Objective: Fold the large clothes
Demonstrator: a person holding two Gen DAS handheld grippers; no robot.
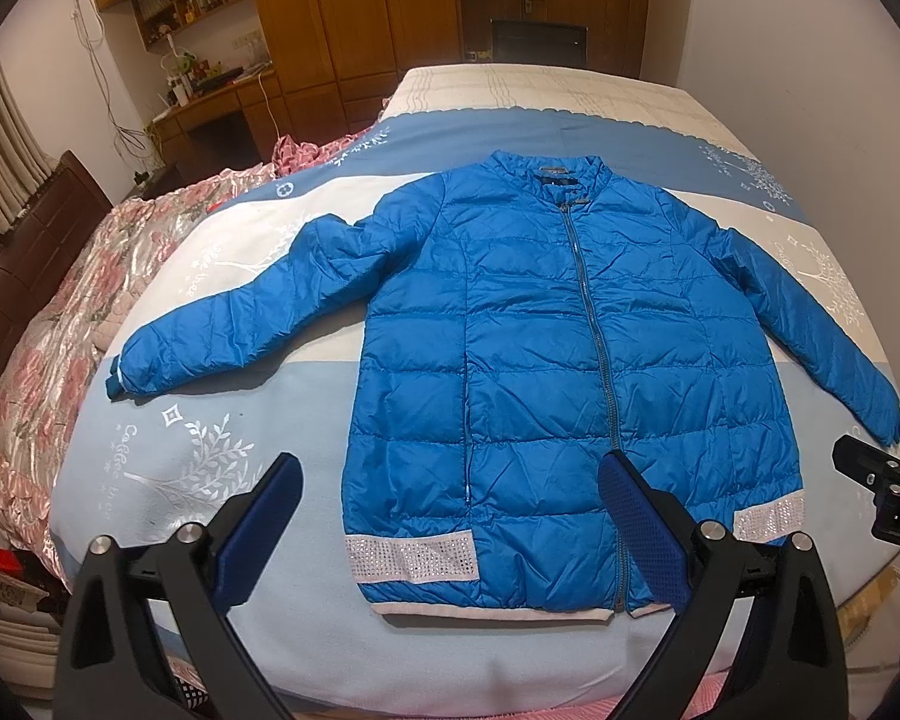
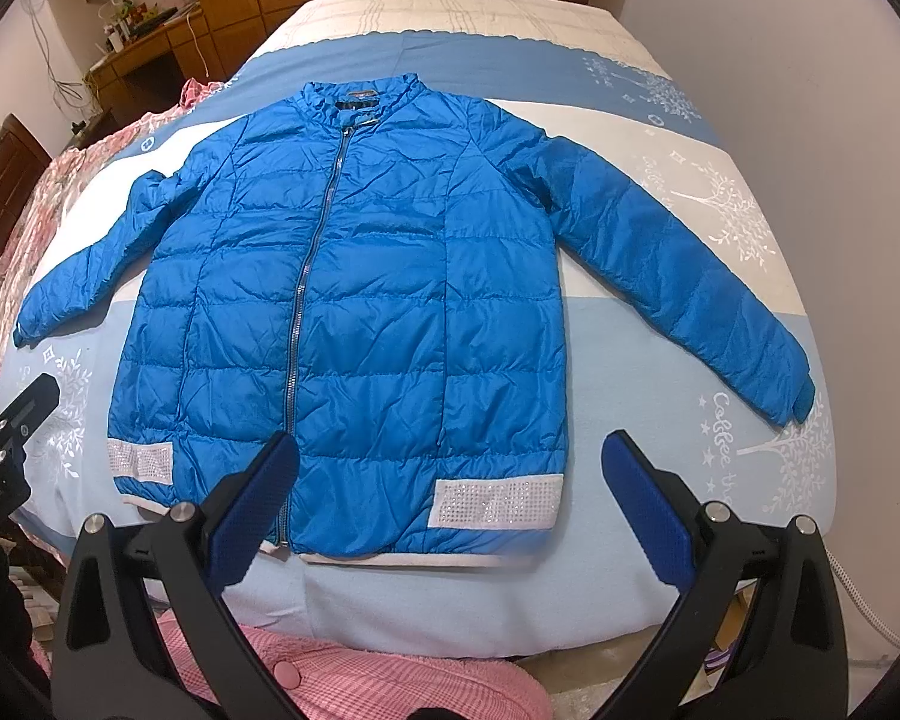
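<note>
Both tongs spread, holding nothing: my left tongs [image 1: 450,498] and right tongs [image 2: 450,474] hover over the bed's [image 2: 720,510] near edge; blue jacket [image 1: 570,360] lies flat mid-bed, zipped, sleeves out.

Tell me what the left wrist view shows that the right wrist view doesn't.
Left wrist only: the left sleeve full length to its cuff, the wooden headboard, and the right tool at the frame's right edge.

Right wrist only: the right sleeve full length, pink checked fabric at the near edge.

Both: the zipped blue puffer jacket flat on the bed, with the left tool and right tool open.
</note>
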